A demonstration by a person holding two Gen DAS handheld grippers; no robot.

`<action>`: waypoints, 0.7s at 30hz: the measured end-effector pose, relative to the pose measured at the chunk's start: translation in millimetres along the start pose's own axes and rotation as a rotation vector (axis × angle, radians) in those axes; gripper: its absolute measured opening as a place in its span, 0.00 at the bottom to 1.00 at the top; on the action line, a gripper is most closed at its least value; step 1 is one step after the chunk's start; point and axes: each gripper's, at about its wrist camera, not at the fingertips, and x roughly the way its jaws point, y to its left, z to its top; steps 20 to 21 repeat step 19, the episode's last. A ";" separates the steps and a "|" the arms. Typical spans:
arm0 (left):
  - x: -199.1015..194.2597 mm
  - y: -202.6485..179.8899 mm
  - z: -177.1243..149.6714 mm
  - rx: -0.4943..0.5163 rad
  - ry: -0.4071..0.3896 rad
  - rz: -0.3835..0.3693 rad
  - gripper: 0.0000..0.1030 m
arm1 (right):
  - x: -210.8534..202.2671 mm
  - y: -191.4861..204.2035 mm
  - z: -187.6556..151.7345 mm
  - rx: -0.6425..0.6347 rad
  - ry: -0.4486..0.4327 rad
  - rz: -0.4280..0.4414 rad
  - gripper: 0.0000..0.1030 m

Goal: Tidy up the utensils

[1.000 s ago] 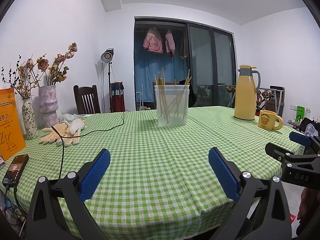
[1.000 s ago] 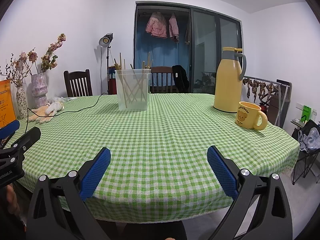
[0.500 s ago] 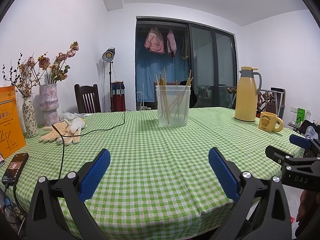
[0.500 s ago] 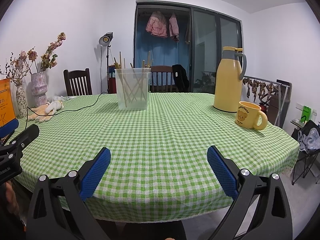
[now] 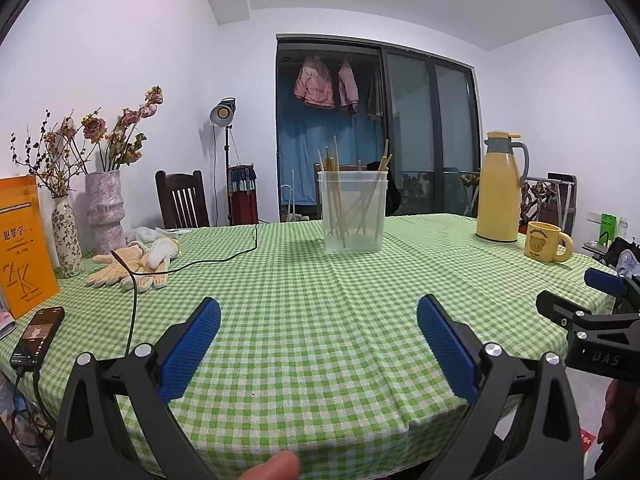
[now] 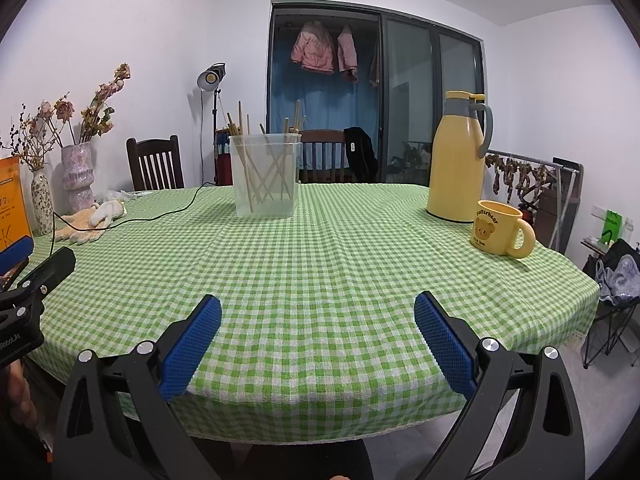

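Both views show a claw spread wide, gripping nothing. Left wrist: the left claw (image 5: 318,312) hangs over the bench (image 5: 304,340); chopsticks (image 5: 344,204) stand in a clear tub (image 5: 353,216) far ahead. Right wrist: the right claw (image 6: 317,310) hangs empty above the bench edge.

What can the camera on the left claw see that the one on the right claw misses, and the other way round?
Only the left view shows the phone lying at the table's left edge, plugged into a cable, and a fingertip at the bottom. Only the right view shows the floor and the folding stool with clothes beyond the table's right end. Both show the clear tub of chopsticks, the yellow jug, the yellow mug, the gloves, the vases and both open claws.
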 end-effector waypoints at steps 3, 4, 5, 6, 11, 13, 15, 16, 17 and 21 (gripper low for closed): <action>-0.2 0.2 -0.3 0.006 -0.002 0.009 0.93 | -0.1 -0.3 -0.5 0.001 -0.001 -0.001 0.90; -0.6 -0.1 -0.6 0.008 -0.003 0.013 0.93 | -0.1 -0.1 -0.6 0.000 -0.001 0.000 0.90; -0.6 -0.2 -0.5 0.009 -0.003 0.014 0.93 | -0.3 0.1 -0.7 -0.001 -0.001 0.000 0.90; -0.8 -0.1 -0.7 0.009 -0.003 0.012 0.93 | -0.6 0.1 -0.8 -0.002 -0.001 0.000 0.90; -1.5 0.8 -0.9 -0.002 0.002 -0.010 0.93 | 1.6 0.3 -2.1 -0.004 0.003 -0.002 0.90; -0.5 1.5 -0.2 -0.005 -0.003 -0.022 0.93 | 2.6 0.0 -2.4 0.000 0.005 -0.003 0.90; 3.4 2.4 1.8 -0.006 -0.007 -0.018 0.93 | 2.9 0.2 -2.5 -0.004 0.001 -0.004 0.90; 5.7 3.2 3.5 -0.007 -0.012 -0.013 0.93 | 3.2 0.7 -2.5 -0.009 -0.006 -0.007 0.90; 7.6 3.5 4.8 -0.008 -0.017 -0.010 0.93 | 4.7 0.4 -2.9 -0.013 -0.011 -0.012 0.90; 15.5 5.8 7.6 -0.010 -0.030 0.011 0.93 | 11.1 -0.5 -4.4 -0.020 -0.022 -0.021 0.90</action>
